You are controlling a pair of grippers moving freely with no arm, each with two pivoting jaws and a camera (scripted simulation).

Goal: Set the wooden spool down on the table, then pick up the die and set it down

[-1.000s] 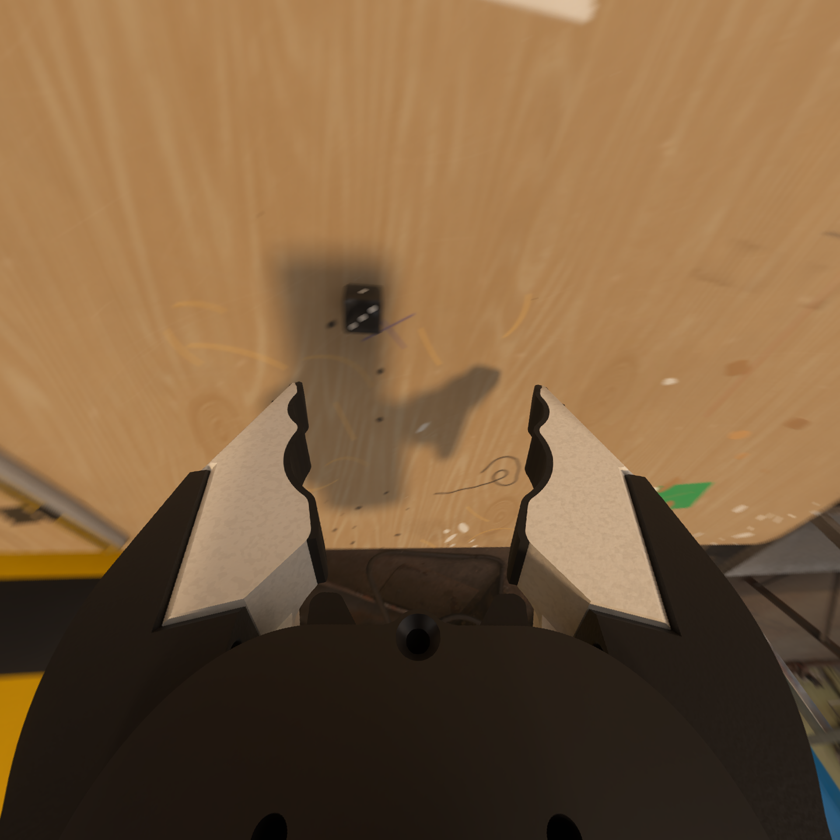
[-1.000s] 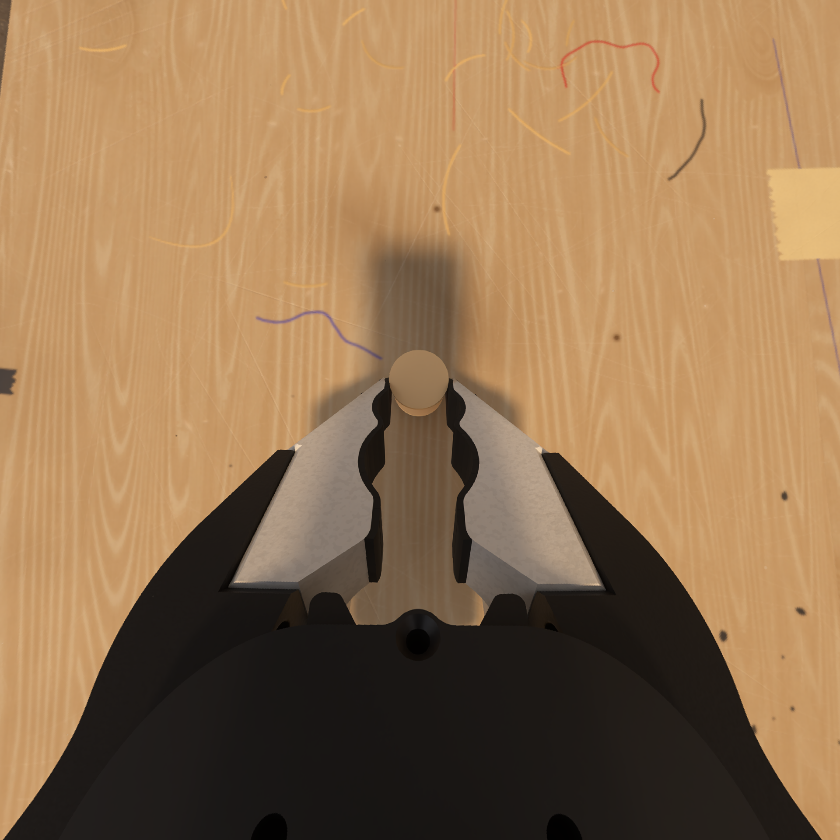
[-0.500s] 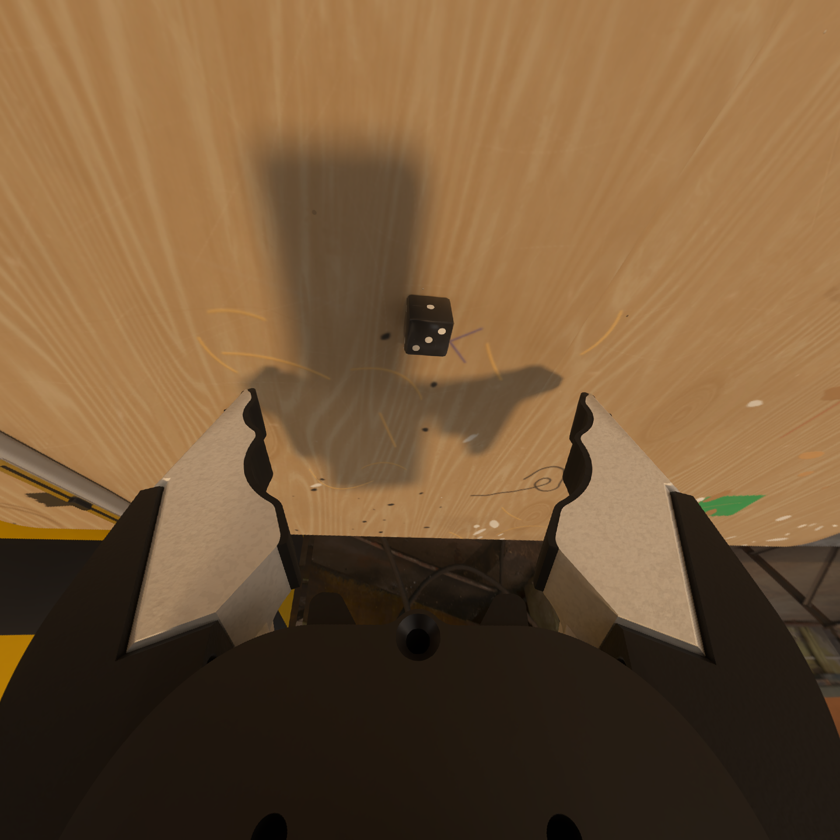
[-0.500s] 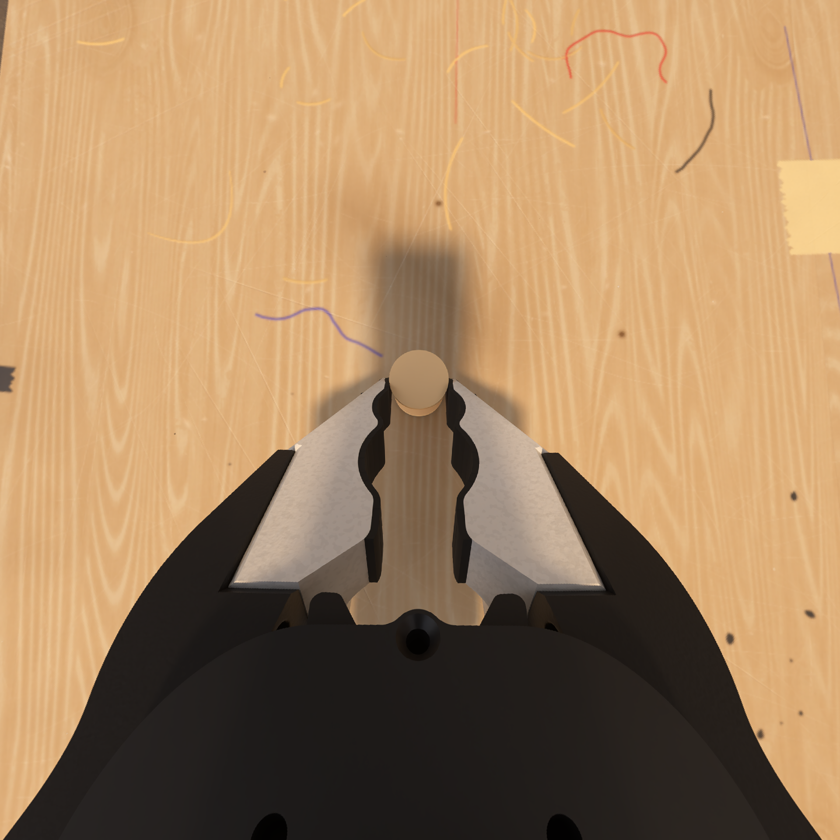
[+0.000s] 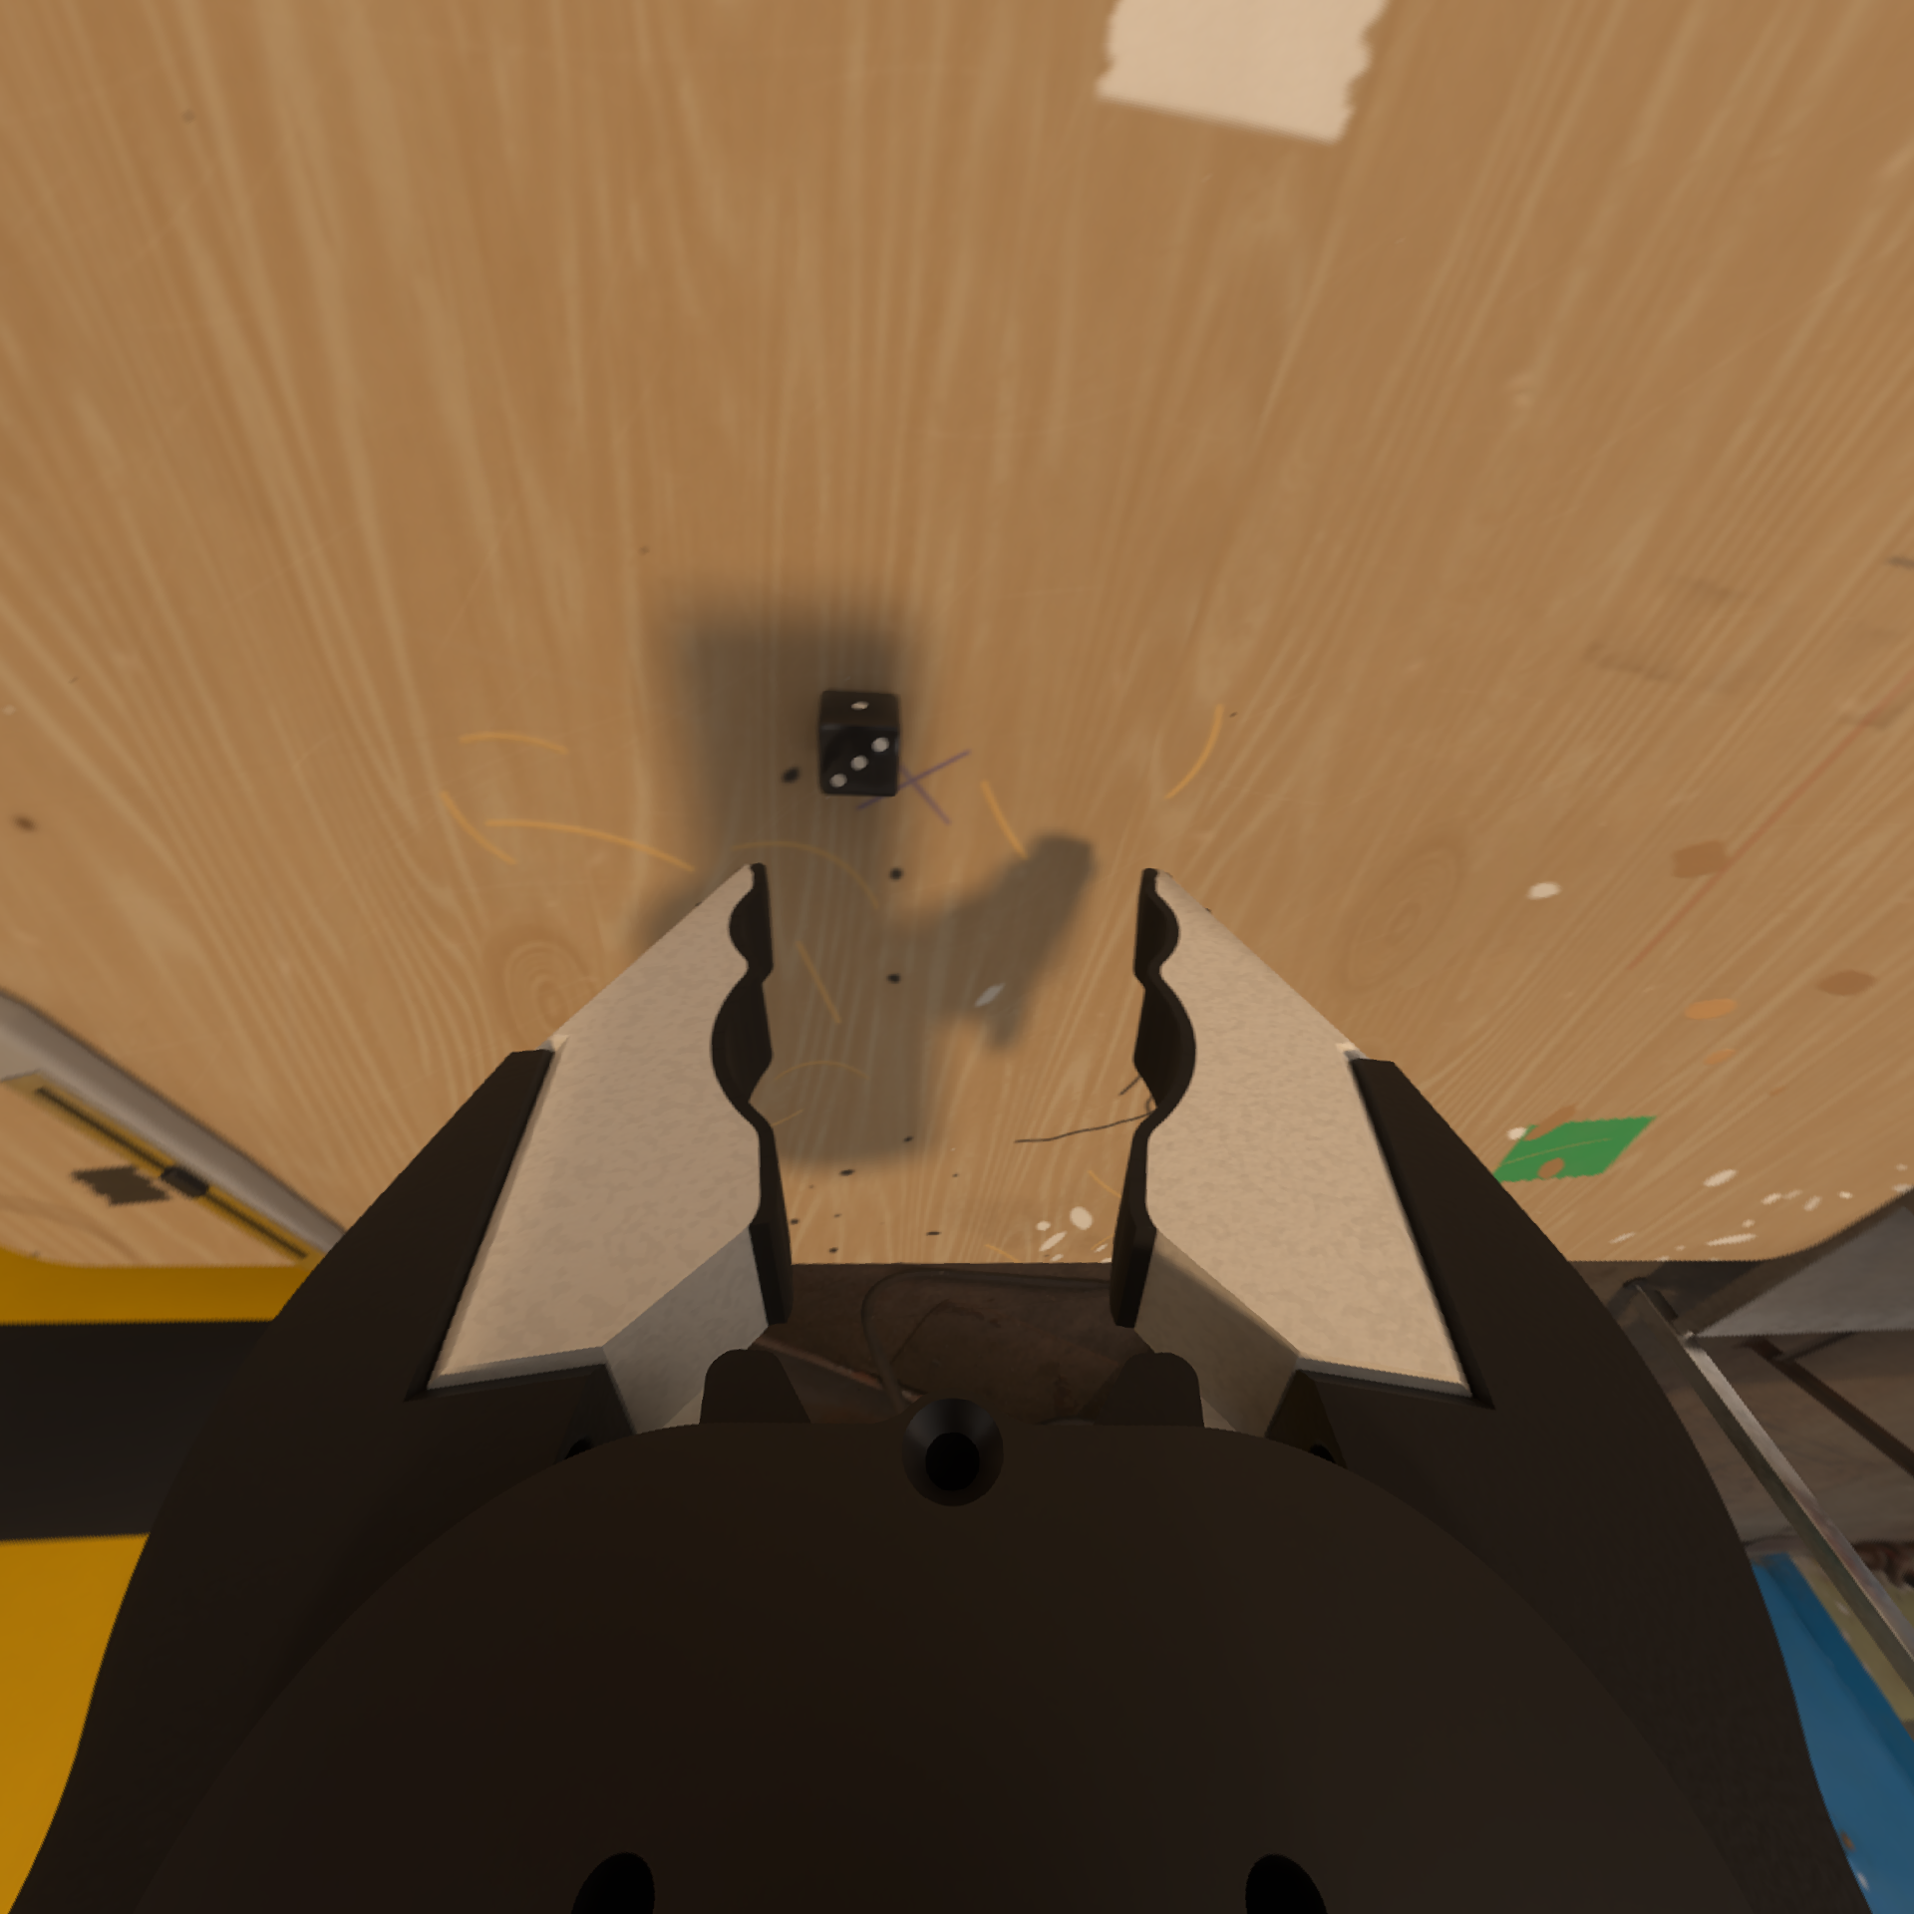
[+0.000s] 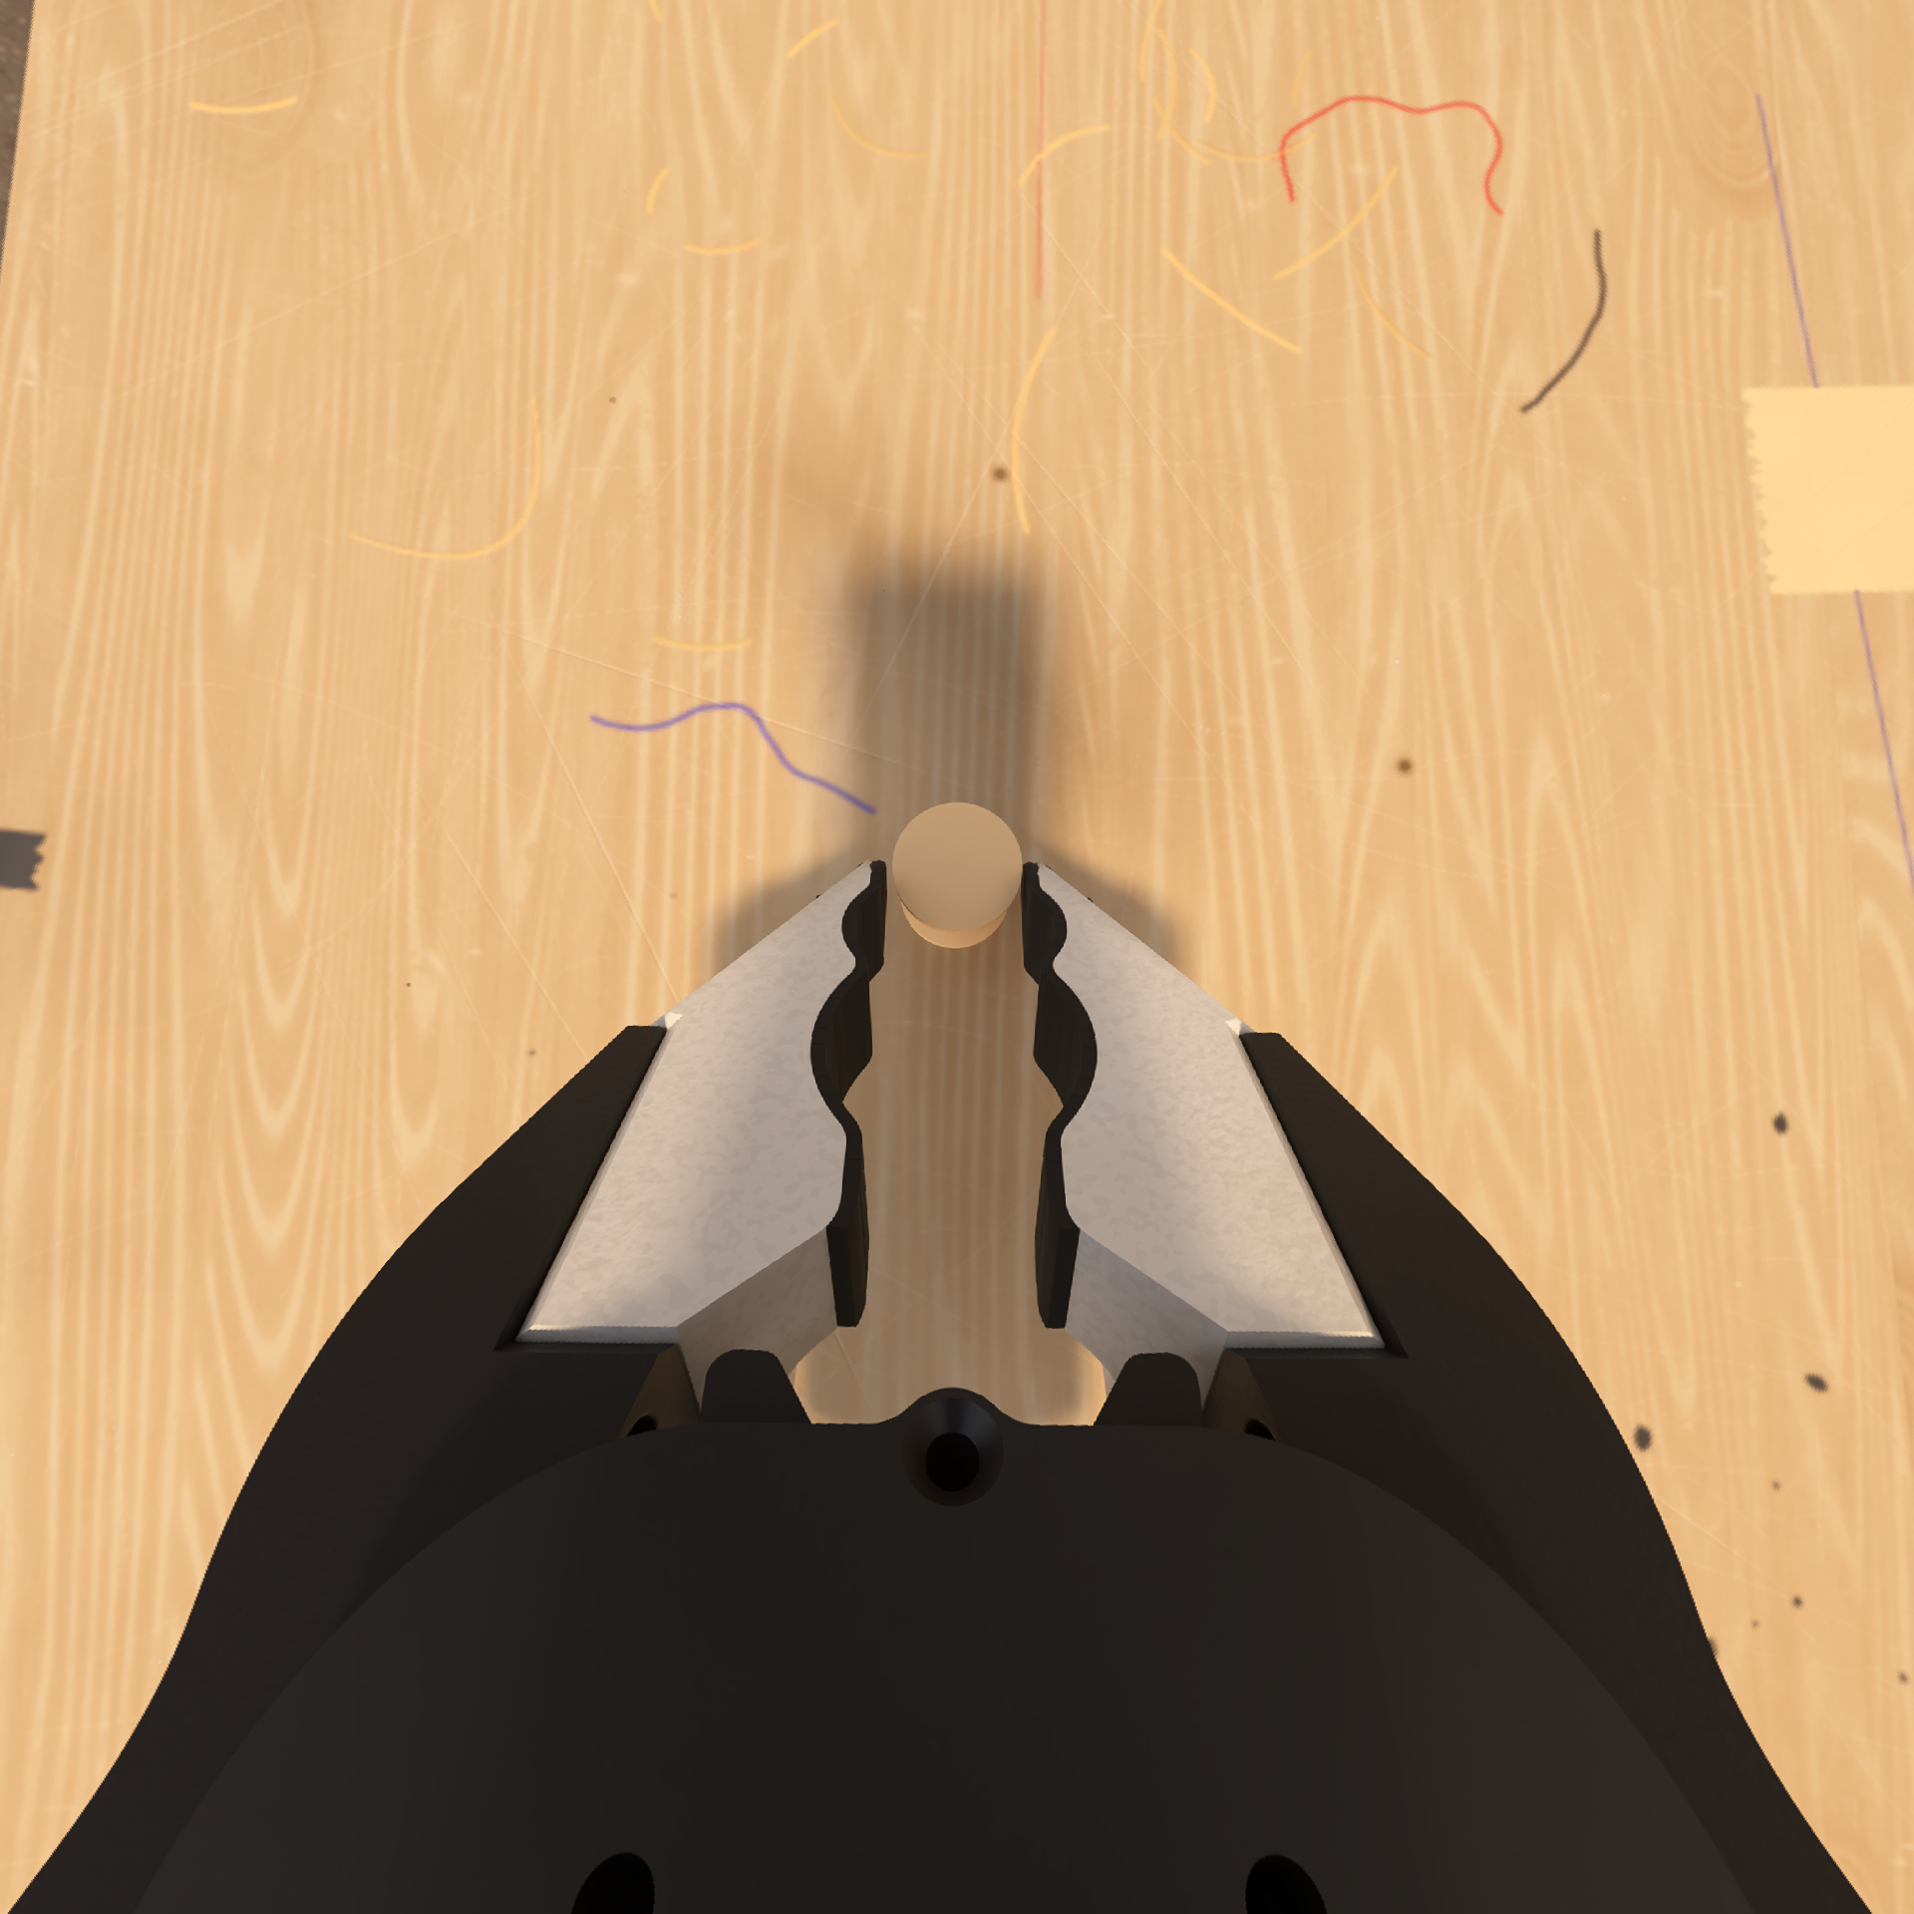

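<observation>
A black die (image 5: 858, 743) with white pips lies on the wooden table (image 5: 1346, 518), in shadow. My left gripper (image 5: 951, 880) is open and empty. It hovers short of the die, which sits ahead and slightly left of the gap's centre. In the right wrist view, my right gripper (image 6: 953, 880) is shut on the small round wooden spool (image 6: 956, 854), held at the fingertips above the table (image 6: 311, 725). The spool's lower part is hidden between the fingers.
A pale tape patch (image 5: 1233, 62) lies far beyond the die, and a green patch (image 5: 1574, 1148) sits near the table's near edge on the right. Another tape patch (image 6: 1833, 487) lies at the right of the right wrist view. Thin thread scraps and dark specks lie flat on the table.
The left gripper has pulled back from the die and its jaws are narrower than half a second ago, though still open. The right gripper still grips the spool and has barely moved.
</observation>
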